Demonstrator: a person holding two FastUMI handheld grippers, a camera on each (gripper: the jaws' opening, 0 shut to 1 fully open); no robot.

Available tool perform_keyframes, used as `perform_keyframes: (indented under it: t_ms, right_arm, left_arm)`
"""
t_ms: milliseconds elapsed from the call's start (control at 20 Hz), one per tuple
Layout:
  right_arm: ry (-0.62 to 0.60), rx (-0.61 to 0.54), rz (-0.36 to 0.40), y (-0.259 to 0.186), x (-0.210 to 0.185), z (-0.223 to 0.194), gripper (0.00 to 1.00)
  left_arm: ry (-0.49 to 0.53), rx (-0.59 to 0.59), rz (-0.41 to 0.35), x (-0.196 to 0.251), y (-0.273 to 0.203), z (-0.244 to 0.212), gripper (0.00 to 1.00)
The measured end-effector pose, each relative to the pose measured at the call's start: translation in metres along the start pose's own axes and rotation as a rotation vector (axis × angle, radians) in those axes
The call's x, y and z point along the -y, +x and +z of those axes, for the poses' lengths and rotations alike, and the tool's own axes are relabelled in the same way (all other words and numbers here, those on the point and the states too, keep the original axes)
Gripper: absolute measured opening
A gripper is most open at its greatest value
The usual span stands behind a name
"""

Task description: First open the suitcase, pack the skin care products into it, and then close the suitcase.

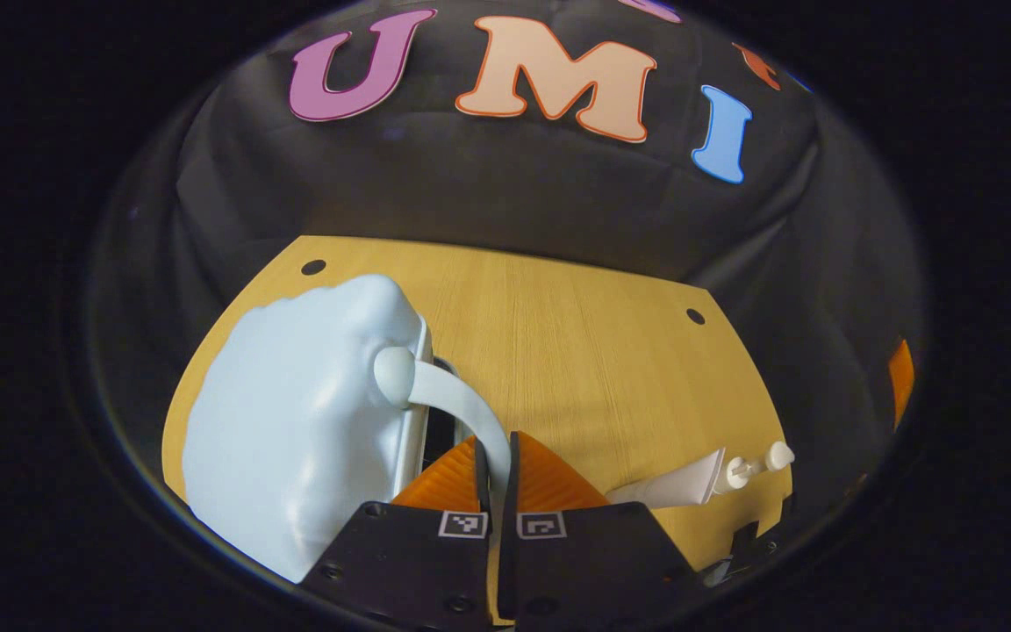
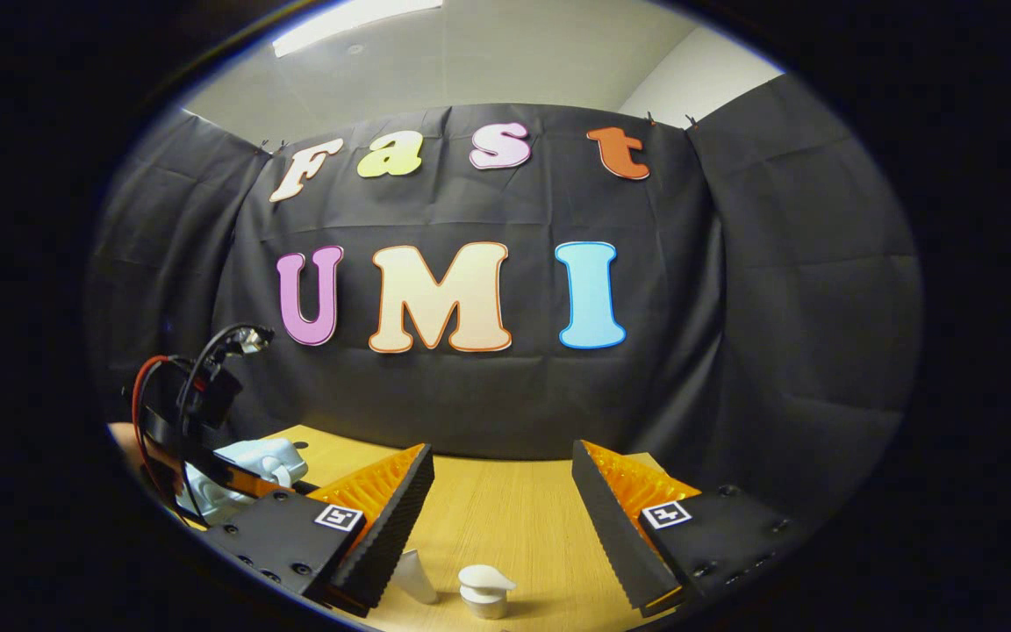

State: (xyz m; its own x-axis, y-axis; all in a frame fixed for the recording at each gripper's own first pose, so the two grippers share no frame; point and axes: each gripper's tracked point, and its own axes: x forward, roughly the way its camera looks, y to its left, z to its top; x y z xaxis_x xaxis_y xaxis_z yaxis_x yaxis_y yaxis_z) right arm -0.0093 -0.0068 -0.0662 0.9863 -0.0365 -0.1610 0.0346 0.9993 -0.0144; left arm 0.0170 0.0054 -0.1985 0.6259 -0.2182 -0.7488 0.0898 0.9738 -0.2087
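Note:
A pale blue suitcase point(image 1: 295, 430) lies on the wooden table point(image 1: 576, 351), with a dark gap along its right edge. Its curved handle point(image 1: 462, 408) runs down between the fingers of my left gripper point(image 1: 495, 452), which is shut on it. To the right lie a white tube point(image 1: 672, 483) and a white pump bottle point(image 1: 747, 468). In the right gripper view, my right gripper point(image 2: 502, 452) stands open above the table, holding nothing. The pump bottle point(image 2: 485, 590) and the tube point(image 2: 413, 575) lie just below its fingers. At far left are the suitcase point(image 2: 247, 463) and the other gripper point(image 2: 198, 412).
The table has two small round holes point(image 1: 313, 267) near its back edge. Black cloth walls close in behind and on both sides. Bare wood stretches between the suitcase and the bottles.

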Motion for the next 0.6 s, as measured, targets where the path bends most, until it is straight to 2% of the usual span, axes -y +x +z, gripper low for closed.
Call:
perform_keyframes:
  t_ms: [450, 600]
  right_arm:
    - [0.013, 0.013, 0.014, 0.009, -0.022, 0.004, 0.99]
    - [0.006, 0.016, 0.026, 0.012, -0.036, 0.004, 0.99]
  left_arm:
    - [-0.044, 0.088, -0.011, -0.058, -0.062, 0.060, 0.00]
    - [-0.036, 0.131, 0.014, -0.088, -0.079, 0.081, 0.00]
